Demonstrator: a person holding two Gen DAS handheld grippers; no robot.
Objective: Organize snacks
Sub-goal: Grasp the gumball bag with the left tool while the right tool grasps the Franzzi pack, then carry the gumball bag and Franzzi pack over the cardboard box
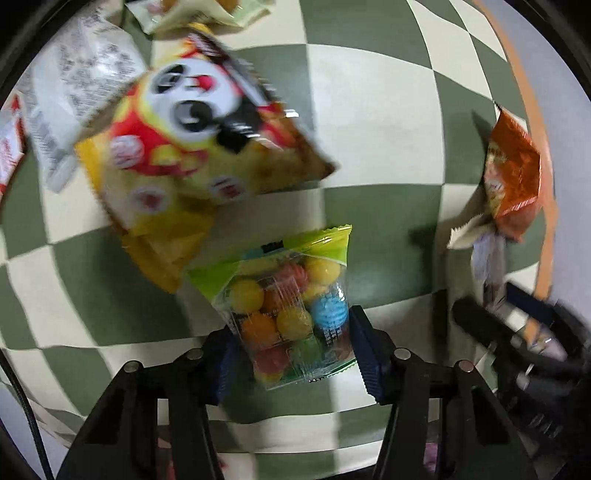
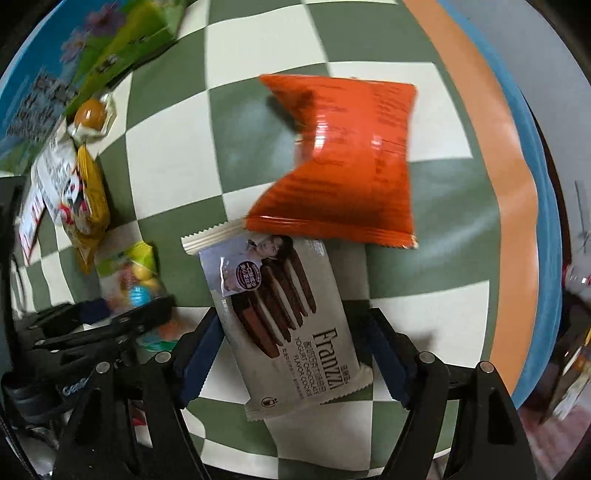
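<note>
In the left wrist view my left gripper [image 1: 293,343] is shut on a clear bag of coloured candy balls [image 1: 291,310] with a green top, both blue pads against its sides. It hangs just over the green and cream checked cloth [image 1: 369,110]. In the right wrist view my right gripper [image 2: 293,325] is shut on a grey Franzz cookie packet [image 2: 288,325], which sits tilted between the pads. The packet's top end is tucked under an orange snack bag [image 2: 347,158]. The left gripper [image 2: 110,317] with the candy bag [image 2: 129,273] shows at the left there.
A yellow and red panda snack bag [image 1: 184,147] and a white printed bag [image 1: 74,92] lie beyond the candy. Pale packets [image 1: 199,14] lie at the far edge. Green packets [image 2: 125,48] sit by a blue printed box [image 2: 33,92]. An orange border strip [image 2: 517,184] edges the cloth on the right.
</note>
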